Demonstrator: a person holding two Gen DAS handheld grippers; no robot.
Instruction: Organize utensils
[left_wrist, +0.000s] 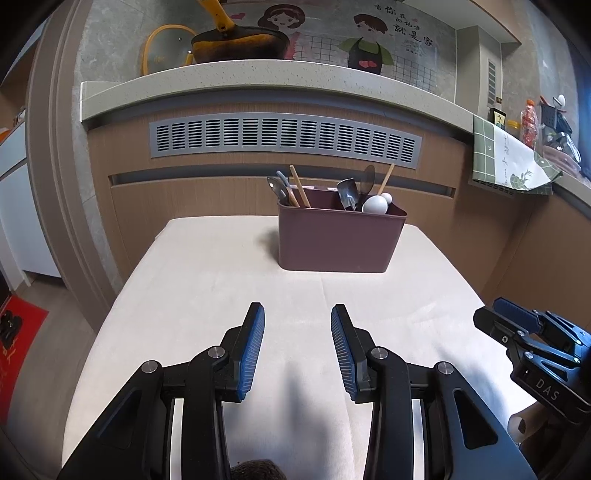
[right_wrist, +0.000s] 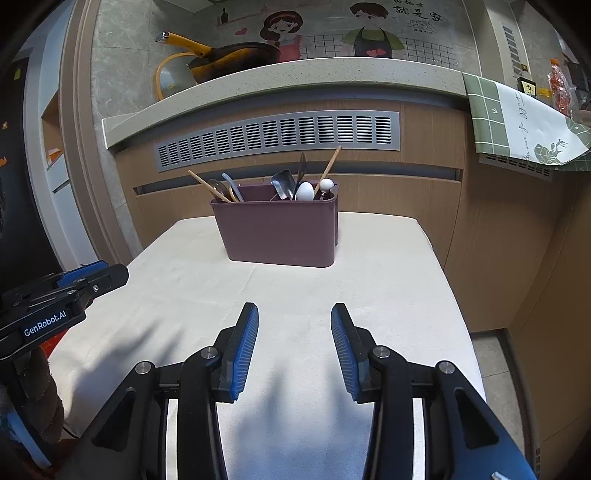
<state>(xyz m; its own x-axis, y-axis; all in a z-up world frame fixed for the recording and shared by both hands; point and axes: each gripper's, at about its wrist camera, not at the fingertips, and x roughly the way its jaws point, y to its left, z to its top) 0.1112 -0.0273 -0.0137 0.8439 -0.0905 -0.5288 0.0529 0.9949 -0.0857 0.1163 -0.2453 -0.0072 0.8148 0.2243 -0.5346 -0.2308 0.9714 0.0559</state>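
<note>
A maroon utensil holder (left_wrist: 338, 240) (right_wrist: 280, 232) stands at the far end of a small table covered in cream cloth (left_wrist: 207, 295) (right_wrist: 388, 280). Several utensils stick up out of it: wooden chopsticks (left_wrist: 299, 186) (right_wrist: 327, 168), metal spoons (left_wrist: 347, 194) (right_wrist: 284, 184), a white ladle (left_wrist: 375, 204) (right_wrist: 304, 191). My left gripper (left_wrist: 297, 314) hovers open over the near half of the cloth, nothing between its blue pads. My right gripper (right_wrist: 294, 314) is likewise open and empty. Each gripper shows at the edge of the other's view: the right gripper (left_wrist: 517, 325), the left gripper (right_wrist: 88, 277).
Behind the table runs a wooden cabinet front with a grey vent grille (left_wrist: 284, 138) under a stone counter (left_wrist: 258, 77). A yellow-handled pan (left_wrist: 236, 44) and glass lid sit on the counter. A green checked cloth (left_wrist: 513, 162) hangs at the right.
</note>
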